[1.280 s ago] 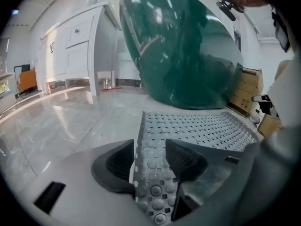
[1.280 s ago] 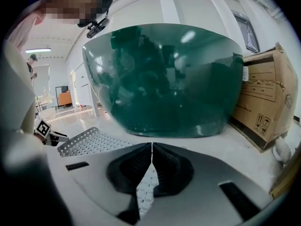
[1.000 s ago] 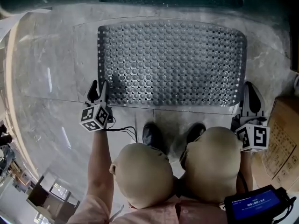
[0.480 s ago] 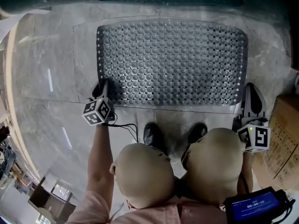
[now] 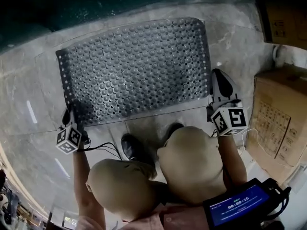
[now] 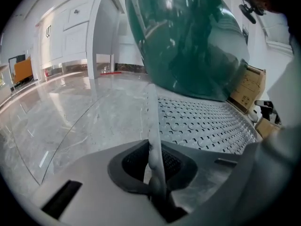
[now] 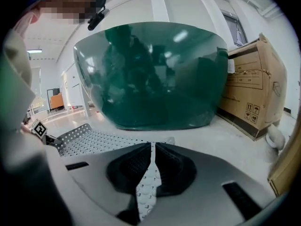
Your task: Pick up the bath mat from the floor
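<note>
Head view, bath mat (image 5: 134, 68): grey, studded and perforated, spread on the pale stone floor (image 5: 38, 95) just ahead of two dark shoes (image 5: 130, 147).
Head view, left claw (image 5: 67, 115): set at the mat's near left corner.
Head view, right claw (image 5: 217, 82): set on the mat's right edge, near its near corner.
Head view, surroundings: green tub (image 5: 96, 4) beyond the mat; cardboard box (image 5: 280, 114) to the right.
Left gripper view, left claw (image 6: 154, 173): jaws have just been closing and are now clenched on the bath mat's edge (image 6: 153, 121), which stands upright between the pads.
Left gripper view, rest of mat: lies flat to the right, reaching under the green tub (image 6: 188, 41).
Right gripper view, right claw (image 7: 150, 171): clenched on a thin strip of the bath mat (image 7: 146, 189), pads pressed on both its faces.
Right gripper view, rest of mat: runs off to the left across the floor, in front of the green tub (image 7: 150, 74); cardboard box (image 7: 254, 88) at right.
</note>
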The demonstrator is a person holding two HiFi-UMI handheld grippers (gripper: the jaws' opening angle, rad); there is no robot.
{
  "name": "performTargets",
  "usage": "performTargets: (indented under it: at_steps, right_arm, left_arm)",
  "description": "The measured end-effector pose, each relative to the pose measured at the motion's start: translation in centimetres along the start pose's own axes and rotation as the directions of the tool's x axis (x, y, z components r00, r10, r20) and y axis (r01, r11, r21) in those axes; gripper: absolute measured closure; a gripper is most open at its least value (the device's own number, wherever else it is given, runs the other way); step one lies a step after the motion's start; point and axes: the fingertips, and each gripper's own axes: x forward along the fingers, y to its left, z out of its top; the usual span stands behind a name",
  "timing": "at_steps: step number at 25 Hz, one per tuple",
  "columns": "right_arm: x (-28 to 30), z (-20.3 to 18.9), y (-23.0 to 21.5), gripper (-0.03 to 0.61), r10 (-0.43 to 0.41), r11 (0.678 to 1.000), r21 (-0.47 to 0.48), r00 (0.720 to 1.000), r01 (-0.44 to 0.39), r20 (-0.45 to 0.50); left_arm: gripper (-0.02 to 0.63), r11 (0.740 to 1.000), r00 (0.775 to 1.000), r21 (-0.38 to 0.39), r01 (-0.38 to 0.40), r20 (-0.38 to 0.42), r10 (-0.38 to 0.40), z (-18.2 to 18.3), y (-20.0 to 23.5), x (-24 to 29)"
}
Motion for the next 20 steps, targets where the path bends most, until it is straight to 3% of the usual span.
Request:
performTargets:
  at_steps: [4,7,10,20]
  right_arm:
    - [0.1,-1.5,-1.2,0.554,-0.007,1.0,0.002,1.0,0.007,-0.027]
    - [0.4,-3.4,-2.1,0.464,-0.012,1.0,0.017,0.998,0.013,-0.067]
    - [0.8,-5.5,-3.1,0.426,-0.015,0.999,0.029,0.994,0.018,-0.11]
    - [2.2,-10.6,-4.3,0.41,-0.009,0.999,0.048,0.975,0.02,-0.223]
  left_arm:
    - [0.574,1.0,1.0,0.016,-0.007,0.002,0.007,0.9,-0.6,-0.5]
    - [0.574,1.0,1.0,0.01,-0.002,0.003,0.002,1.1,-0.9,-0.9]
    - [0.574,1.0,1.0,0.022,-0.005,0.001,0.005,1.4,-1.1,-1.1]
    - [0.575,1.0,1.0,-0.008,0.008,0.027,-0.008,1.8,-1.2,-1.3]
